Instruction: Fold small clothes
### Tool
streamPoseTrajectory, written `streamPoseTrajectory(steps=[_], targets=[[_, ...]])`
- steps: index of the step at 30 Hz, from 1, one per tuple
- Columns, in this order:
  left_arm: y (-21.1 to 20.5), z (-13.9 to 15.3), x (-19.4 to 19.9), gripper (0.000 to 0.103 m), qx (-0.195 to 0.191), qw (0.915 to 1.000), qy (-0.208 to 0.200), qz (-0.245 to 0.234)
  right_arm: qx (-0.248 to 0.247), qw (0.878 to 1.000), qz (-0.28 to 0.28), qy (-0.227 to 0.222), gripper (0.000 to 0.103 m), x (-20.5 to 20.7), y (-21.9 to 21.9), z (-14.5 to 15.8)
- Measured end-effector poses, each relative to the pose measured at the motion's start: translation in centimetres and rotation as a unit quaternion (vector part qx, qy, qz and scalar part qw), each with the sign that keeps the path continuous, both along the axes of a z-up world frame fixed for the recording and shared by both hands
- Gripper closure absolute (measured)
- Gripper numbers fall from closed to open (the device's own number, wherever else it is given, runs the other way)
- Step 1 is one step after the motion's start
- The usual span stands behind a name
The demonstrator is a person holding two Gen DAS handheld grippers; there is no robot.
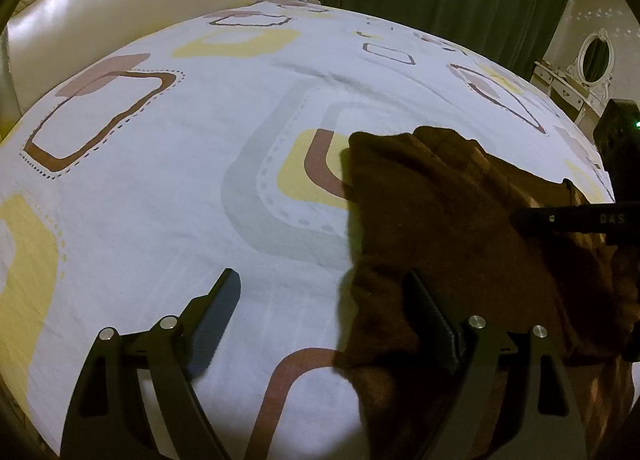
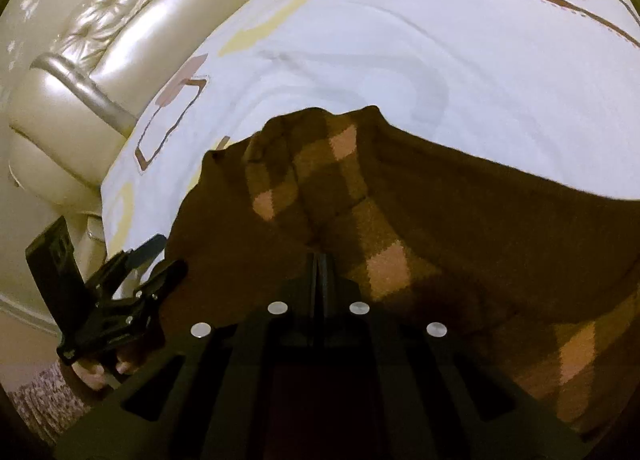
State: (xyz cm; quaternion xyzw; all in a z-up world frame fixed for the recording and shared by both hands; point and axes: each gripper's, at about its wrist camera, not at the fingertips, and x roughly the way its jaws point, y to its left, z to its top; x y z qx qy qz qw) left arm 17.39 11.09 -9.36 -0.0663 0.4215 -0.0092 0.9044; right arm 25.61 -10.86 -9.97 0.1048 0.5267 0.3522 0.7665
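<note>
Brown cloth (image 2: 440, 227) was spread on the bedsheet (image 1: 160, 219), pinched at its near edge by the closed right gripper (image 2: 319, 260). Its left edge was straddled by the wide-open, empty left gripper (image 1: 324, 300), placed nearer that side.

One brown garment (image 1: 460, 219), one bedsheet (image 1: 160, 179), two grippers, one mirror (image 1: 597, 55).
</note>
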Motion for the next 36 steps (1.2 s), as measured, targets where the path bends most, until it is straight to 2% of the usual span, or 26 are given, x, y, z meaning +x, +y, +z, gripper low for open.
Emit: streamPoseTrajectory(steps=[5, 9, 12, 18, 23, 25, 30, 33, 36], targets=[[0.0, 0.0, 0.1, 0.019, 0.000, 1.0000, 0.001, -0.001, 0.030, 0.999, -0.025, 0.018, 0.102, 0.3, -1.6, -0.1], [0.0, 0.1, 0.1, 0.019, 0.002, 1.0000, 0.001, -0.001, 0.049, 0.997, -0.054, 0.012, 0.095, -0.9, -4.4, 0.9], [0.0, 0.1, 0.1, 0.019, 0.002, 1.0000, 0.000, -0.001, 0.074, 0.994, -0.076, 0.001, 0.087, -3.4, -8.0, 1.6], [-0.2, 0.1, 0.1, 0.018, 0.008, 1.0000, 0.001, -0.002, 0.076, 0.990, -0.119, 0.012, 0.086, -8.1, -13.8, -0.1], [-0.4, 0.2, 0.2, 0.018, 0.017, 0.9998, 0.008, -0.005, 0.095, 0.976, -0.194, 0.016, 0.089, -9.6, -19.5, -1.1], [-0.2, 0.4, 0.0, 0.018, 0.009, 0.9999, 0.012, -0.006, 0.100, 0.970, -0.222, 0.016, 0.085, -10.3, -21.2, -0.8], [1.2, 1.6, -3.5, 0.019, -0.026, 0.9988, 0.037, -0.016, 0.085, 0.965, -0.246, -0.012, 0.068, -14.9, -24.5, 1.4], [1.9, 1.6, -7.3, 0.019, -0.042, 0.9961, 0.063, -0.045, 0.088, 0.967, -0.239, -0.003, 0.066, -18.5, -26.2, 1.6], [1.9, 1.6, -10.9, 0.019, -0.040, 0.9937, 0.076, -0.072, 0.082, 0.971, -0.226, 0.015, 0.066, -22.1, -27.3, 1.2]])
